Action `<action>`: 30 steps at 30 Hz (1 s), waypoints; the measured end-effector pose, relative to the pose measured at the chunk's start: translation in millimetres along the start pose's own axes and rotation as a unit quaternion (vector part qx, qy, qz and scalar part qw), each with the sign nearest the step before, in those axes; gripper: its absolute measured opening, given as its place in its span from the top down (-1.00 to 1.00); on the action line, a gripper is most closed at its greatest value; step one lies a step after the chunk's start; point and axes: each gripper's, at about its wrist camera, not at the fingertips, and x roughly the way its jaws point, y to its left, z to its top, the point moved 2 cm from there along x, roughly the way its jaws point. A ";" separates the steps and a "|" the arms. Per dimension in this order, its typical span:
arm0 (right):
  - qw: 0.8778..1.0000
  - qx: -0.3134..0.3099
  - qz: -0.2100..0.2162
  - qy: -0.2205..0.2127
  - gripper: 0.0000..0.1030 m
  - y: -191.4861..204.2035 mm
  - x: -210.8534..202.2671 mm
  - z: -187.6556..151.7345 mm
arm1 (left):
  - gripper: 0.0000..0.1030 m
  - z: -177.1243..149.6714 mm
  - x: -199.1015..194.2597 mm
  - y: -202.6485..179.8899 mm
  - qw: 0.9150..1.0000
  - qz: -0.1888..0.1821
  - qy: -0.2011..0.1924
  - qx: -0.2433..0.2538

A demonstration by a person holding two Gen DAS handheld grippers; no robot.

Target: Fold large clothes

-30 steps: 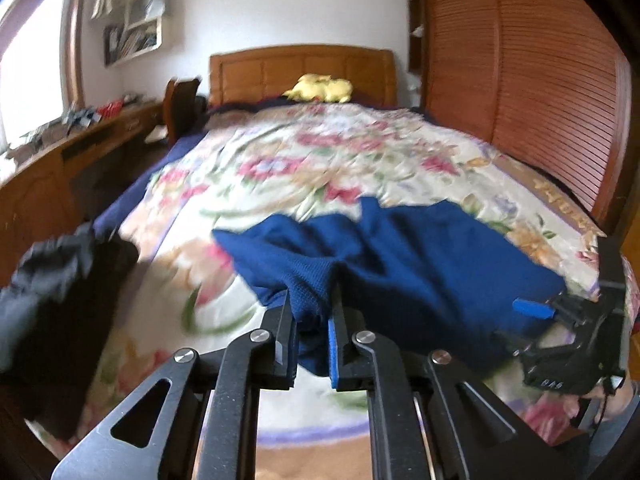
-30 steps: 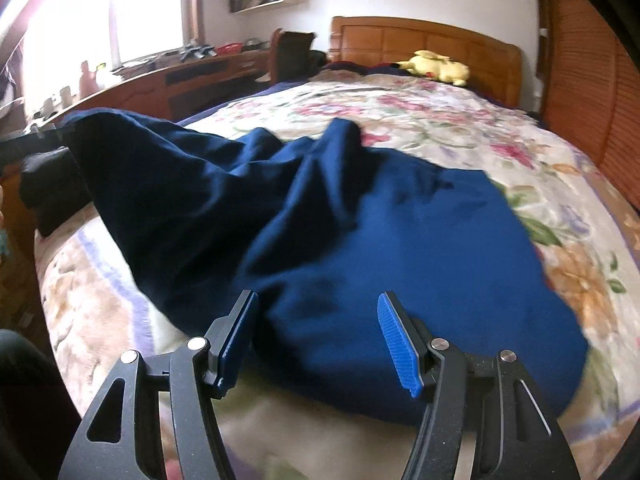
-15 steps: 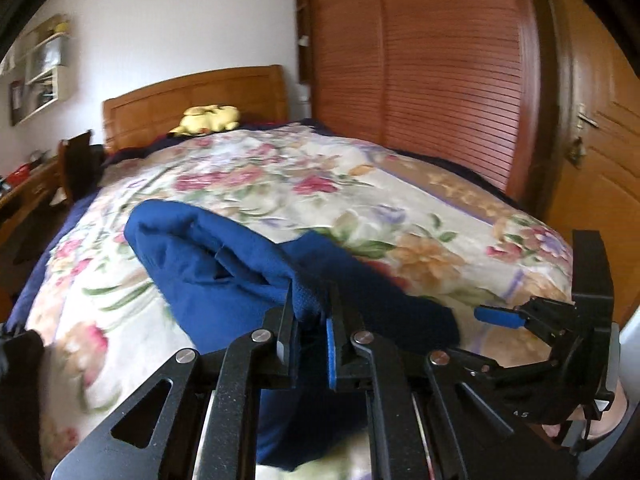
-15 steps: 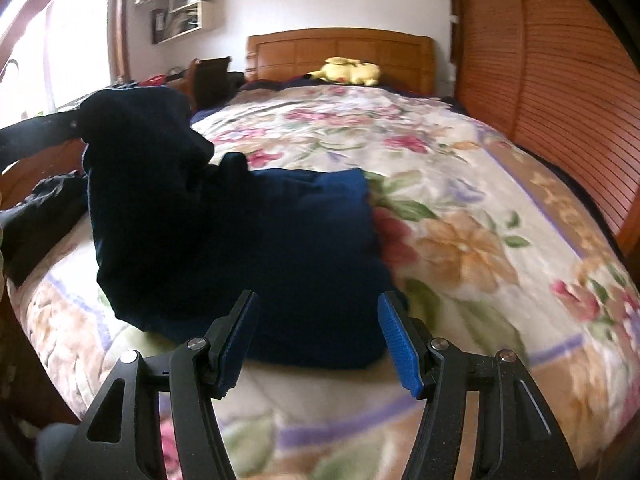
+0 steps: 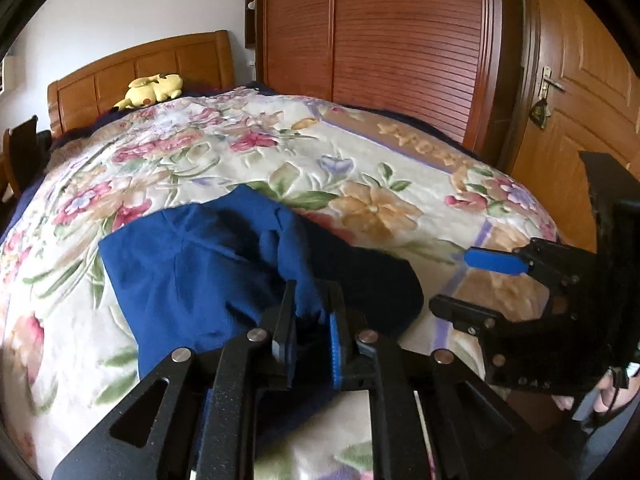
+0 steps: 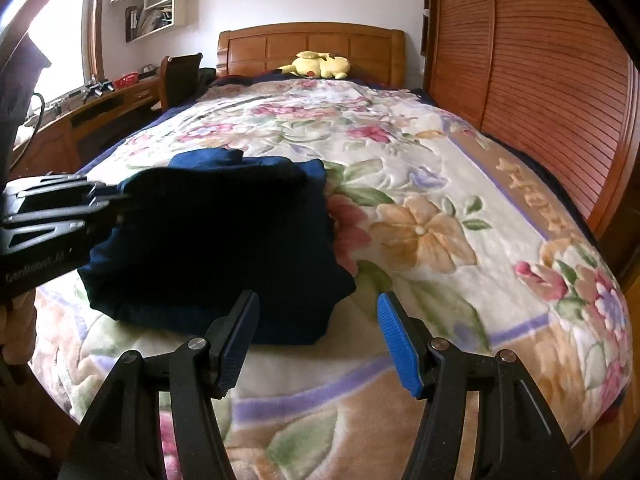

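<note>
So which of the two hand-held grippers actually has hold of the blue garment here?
The left hand-held gripper: its jaws are pinched shut on a bunch of the blue garment. The right hand-held gripper is open, holding nothing.

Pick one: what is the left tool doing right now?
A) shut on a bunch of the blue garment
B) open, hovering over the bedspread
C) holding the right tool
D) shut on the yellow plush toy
A: the left wrist view shows the left tool with its jaws pinched on a bunch of the blue garment, while the right tool is open, holding nothing.
</note>
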 end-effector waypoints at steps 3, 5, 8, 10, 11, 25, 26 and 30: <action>1.000 -0.008 0.000 -0.003 -0.23 7.2 -3.2 1.6 | 0.35 -4.4 -23.2 1.8 1.000 -0.002 -0.025 0.002; 1.000 -0.015 0.000 -0.005 -0.23 10.9 -2.5 2.7 | 0.12 -6.9 -43.4 6.5 0.999 0.006 -0.044 0.003; 1.000 -0.013 0.005 -0.014 -0.24 11.7 1.7 2.9 | -0.23 -9.8 -59.5 20.8 0.998 0.019 -0.057 0.003; 1.000 -0.016 0.004 -0.013 -0.24 13.9 5.4 5.0 | -0.46 -15.3 -70.3 38.0 0.997 0.029 -0.067 -0.005; 1.000 -0.016 0.004 -0.014 -0.24 15.0 7.1 7.4 | -0.48 -18.0 -72.8 44.2 0.997 0.032 -0.069 -0.009; 0.996 -0.042 0.015 -0.078 -0.24 36.6 -4.6 37.9 | -0.48 -76.0 -50.7 134.7 0.992 0.099 -0.041 -0.062; 0.995 -0.041 0.018 -0.088 -0.24 36.7 -8.1 40.0 | -0.48 -78.7 -48.4 137.2 0.992 0.100 -0.039 -0.064; 0.995 -0.037 0.024 -0.091 -0.24 44.7 3.1 47.4 | -0.48 -84.7 -43.2 144.5 0.992 0.104 -0.030 -0.070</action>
